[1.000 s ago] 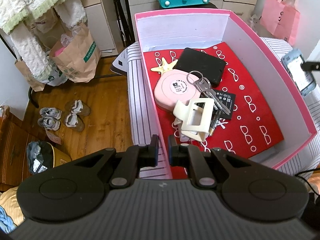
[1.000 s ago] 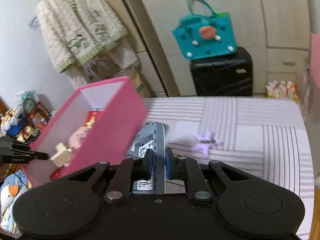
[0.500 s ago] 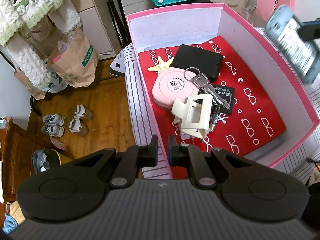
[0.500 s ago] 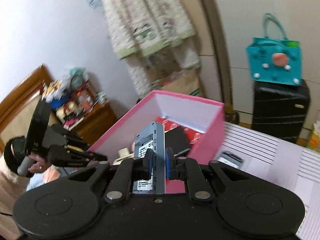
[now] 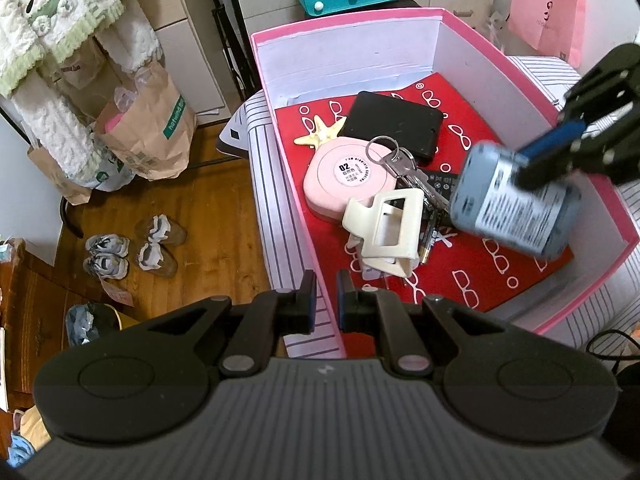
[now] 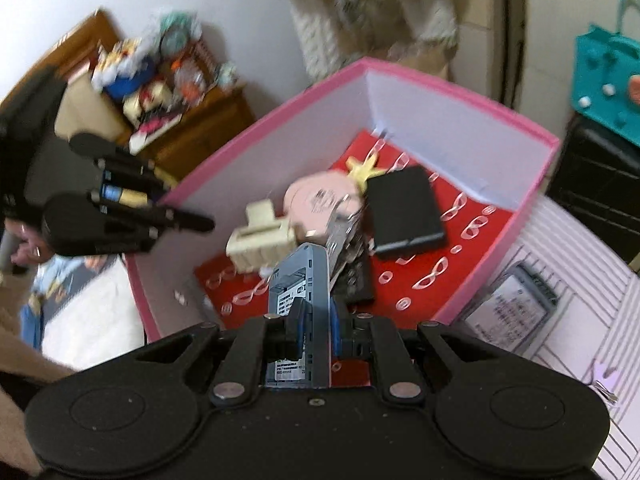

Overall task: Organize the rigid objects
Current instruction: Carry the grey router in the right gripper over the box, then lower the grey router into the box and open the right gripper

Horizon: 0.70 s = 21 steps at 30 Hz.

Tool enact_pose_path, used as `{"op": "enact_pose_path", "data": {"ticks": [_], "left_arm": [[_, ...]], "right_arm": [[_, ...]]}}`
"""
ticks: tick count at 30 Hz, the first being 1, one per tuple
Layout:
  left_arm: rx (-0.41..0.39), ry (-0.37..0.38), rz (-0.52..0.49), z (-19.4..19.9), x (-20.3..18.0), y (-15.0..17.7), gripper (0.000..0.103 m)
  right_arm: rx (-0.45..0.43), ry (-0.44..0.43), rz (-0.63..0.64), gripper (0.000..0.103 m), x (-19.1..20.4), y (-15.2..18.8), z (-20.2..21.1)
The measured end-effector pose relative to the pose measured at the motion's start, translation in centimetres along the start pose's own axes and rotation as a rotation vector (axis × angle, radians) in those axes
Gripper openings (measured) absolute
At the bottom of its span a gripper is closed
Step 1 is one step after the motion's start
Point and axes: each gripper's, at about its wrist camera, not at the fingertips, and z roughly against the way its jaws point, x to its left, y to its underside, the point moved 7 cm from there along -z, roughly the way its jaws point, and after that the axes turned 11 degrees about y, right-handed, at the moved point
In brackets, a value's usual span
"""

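Right gripper [image 6: 316,322], jaws nearly closed on the flat grey-blue rectangular device with a printed label [image 5: 514,200], carries it above the open pink cardboard box with a red glasses-print lining [image 5: 472,52]. In the right wrist view the device stands on edge, its long axis running forward along the fingers, down towards the box floor; in the left wrist view its labelled face shows tilted over the box's right half. Left gripper [image 5: 325,300], jaws almost shut, clamps the box's near pink wall. Only the left wrist view shows the bunch of keys [image 5: 404,168] clearly on the round pink case [image 5: 344,182] beside the cream hair claw [image 5: 386,232]; only the right wrist view shows a second grey labelled device [image 6: 510,312] lying outside on the striped cloth [image 6: 580,332]. A second earlier the held device was outside the box, beyond its right wall
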Motion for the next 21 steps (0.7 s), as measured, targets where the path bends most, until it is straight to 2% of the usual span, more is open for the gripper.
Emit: {"op": "enact_pose_path", "data": {"ticks": [4,8,16,21], "left_arm": [[0.002,-0.007,0.004,0.0,0.0,0.0,0.009],[0.011,-0.005,0.009,0.0,-0.1,0.0,0.009],[0.011,-0.013,0.019,0.0,-0.1,-0.1,0.009],[0.013,-0.016,0.022,0.0,0.0,-0.1,0.009]], "right_arm": [[0.011,0.033,0.111,0.016,1.1,0.1,-0.4],[0.012,0.062,0.164,0.016,1.1,0.2,-0.4],[-0.01,0.072,0.324,0.016,2.8,0.3,-0.2],[-0.06,0.16,0.363,0.016,2.5,0.0,-0.8]]}}
